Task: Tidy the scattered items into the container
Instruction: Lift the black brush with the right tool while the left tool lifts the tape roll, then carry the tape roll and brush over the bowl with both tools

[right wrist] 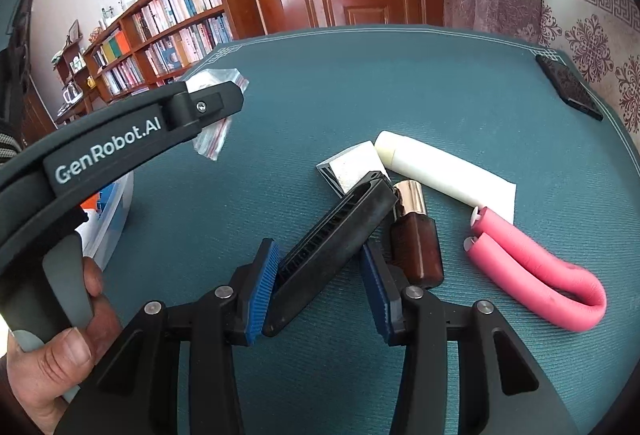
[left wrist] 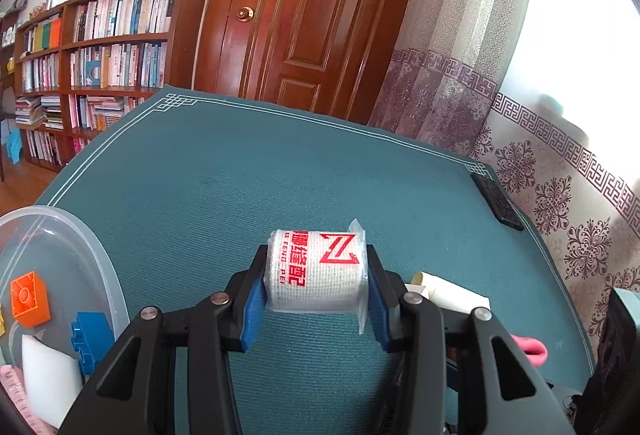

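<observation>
My left gripper (left wrist: 316, 267) is shut on a white bandage roll (left wrist: 320, 275) with red print, wrapped in clear plastic, held above the teal mat. The clear plastic container (left wrist: 102, 259) sits at the lower left and holds an orange brick (left wrist: 28, 301), a blue brick (left wrist: 90, 339) and a white piece (left wrist: 48, 379). In the right wrist view my right gripper (right wrist: 320, 255) has its blue pads against both sides of a black harmonica (right wrist: 336, 243), which lies slantwise between them. Its far end rests on a white block (right wrist: 356, 163).
Beside the harmonica lie a brown bottle with a gold cap (right wrist: 416, 247), a cream tube (right wrist: 432, 171) and a bent pink foam roller (right wrist: 536, 271). A black flat object (right wrist: 568, 87) lies at the mat's far right corner. A hand (right wrist: 52, 355) holds the left gripper's handle (right wrist: 108, 151).
</observation>
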The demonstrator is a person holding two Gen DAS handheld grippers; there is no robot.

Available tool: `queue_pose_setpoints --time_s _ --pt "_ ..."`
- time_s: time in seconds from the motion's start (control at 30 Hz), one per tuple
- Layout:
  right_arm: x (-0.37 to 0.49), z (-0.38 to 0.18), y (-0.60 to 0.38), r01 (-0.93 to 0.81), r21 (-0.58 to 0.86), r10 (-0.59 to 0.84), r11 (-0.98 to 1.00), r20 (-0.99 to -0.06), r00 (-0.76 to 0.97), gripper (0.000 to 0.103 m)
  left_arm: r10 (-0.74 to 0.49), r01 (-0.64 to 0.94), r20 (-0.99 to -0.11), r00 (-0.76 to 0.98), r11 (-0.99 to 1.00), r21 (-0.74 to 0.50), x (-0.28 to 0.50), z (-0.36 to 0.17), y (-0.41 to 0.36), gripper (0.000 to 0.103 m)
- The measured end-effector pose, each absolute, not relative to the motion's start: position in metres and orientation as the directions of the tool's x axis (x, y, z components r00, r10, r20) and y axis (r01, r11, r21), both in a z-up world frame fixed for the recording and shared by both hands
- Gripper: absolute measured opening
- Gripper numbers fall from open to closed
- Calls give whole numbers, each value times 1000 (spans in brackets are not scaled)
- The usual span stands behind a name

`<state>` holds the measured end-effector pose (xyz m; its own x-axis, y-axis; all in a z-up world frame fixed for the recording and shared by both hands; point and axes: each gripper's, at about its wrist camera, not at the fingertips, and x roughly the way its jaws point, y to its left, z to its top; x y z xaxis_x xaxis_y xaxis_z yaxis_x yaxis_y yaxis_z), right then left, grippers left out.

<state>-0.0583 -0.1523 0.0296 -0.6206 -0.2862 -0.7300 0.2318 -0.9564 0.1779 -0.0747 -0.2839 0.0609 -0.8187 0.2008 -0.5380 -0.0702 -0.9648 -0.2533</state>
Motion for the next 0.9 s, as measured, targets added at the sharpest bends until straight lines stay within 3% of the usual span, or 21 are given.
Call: queue_pose_setpoints --time_s 0.2,0.53,0.9 --pt "-60 28 -162 194 142 -234 -971 -740 -630 45 199 -65 -530 -824 -963 -261 -74 62 -288 48" --pt "-52 28 -136 116 281 -290 -953 -725 -625 21 206 -70 -532 -822 -962 -265 -72 63 -287 48" --pt "-32 41 -131 115 307 -306 -945 -700 -645 19 220 -79 -525 -822 -958 -277 -68 67 -288 48"
